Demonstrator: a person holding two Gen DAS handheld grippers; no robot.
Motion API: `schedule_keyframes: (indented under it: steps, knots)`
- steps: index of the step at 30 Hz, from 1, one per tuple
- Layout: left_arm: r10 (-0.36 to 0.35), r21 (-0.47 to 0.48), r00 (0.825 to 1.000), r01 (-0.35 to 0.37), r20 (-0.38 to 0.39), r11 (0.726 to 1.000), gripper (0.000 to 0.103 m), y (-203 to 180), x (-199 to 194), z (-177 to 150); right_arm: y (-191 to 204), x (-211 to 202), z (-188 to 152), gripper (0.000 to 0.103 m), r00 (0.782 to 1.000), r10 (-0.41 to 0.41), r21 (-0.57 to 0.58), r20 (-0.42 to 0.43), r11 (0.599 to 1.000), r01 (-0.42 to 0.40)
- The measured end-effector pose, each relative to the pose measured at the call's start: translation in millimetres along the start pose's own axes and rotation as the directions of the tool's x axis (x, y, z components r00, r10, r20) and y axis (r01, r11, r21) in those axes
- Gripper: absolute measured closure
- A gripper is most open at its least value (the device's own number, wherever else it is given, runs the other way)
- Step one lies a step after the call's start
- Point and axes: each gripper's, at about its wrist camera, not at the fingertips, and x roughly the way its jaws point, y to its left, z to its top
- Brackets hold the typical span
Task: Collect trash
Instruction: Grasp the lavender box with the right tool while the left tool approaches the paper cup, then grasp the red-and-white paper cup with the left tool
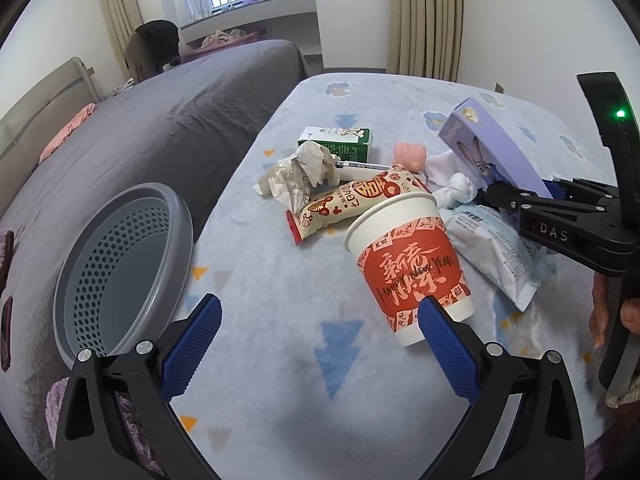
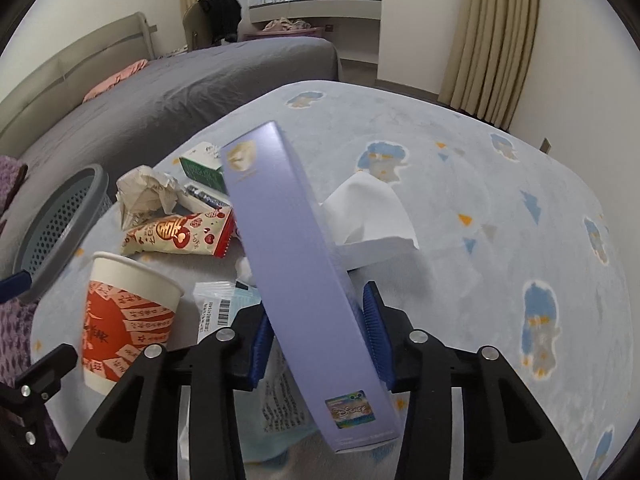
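Lavender box (image 2: 296, 280) sits clamped in our right gripper (image 2: 320, 344); our left gripper (image 1: 320, 348) gapes beside the paper cup (image 1: 408, 264), wrappers (image 1: 352, 204) crowding behind.

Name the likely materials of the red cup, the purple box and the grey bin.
Red cup: paper, matte, with a rolled rim. Purple box: thin cardboard, smooth satin print, sharp folded edges. Grey bin: probably moulded plastic, with perforated walls.

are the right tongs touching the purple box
Touching: the right wrist view shows the right tongs with both blue pads pressed against the sides of the purple box.
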Motion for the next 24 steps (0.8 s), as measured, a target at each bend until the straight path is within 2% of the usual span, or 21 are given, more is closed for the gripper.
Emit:
schedule_keyframes:
  steps: [6, 13, 24]
  knots:
    - [-0.009, -0.001, 1.000, 0.009, 0.013, 1.000, 0.006, -1, -3, 3, -24, -18, -8, 0.067, 1.000, -0.004, 0.155, 0.031, 0.988, -0.001]
    - [-0.056, -0.005, 0.998, 0.056, 0.012, 0.998, 0.006, -14, 1, 10, -46, -38, -32, 0.067, 0.999, -0.024, 0.311, 0.042, 0.950, 0.010]
    - [-0.110, -0.025, 0.993, 0.109, -0.047, 0.994, 0.006, -33, 33, 17, -62, -57, -46, 0.067, 0.997, -0.017, 0.382, 0.080, 0.924, -0.015]
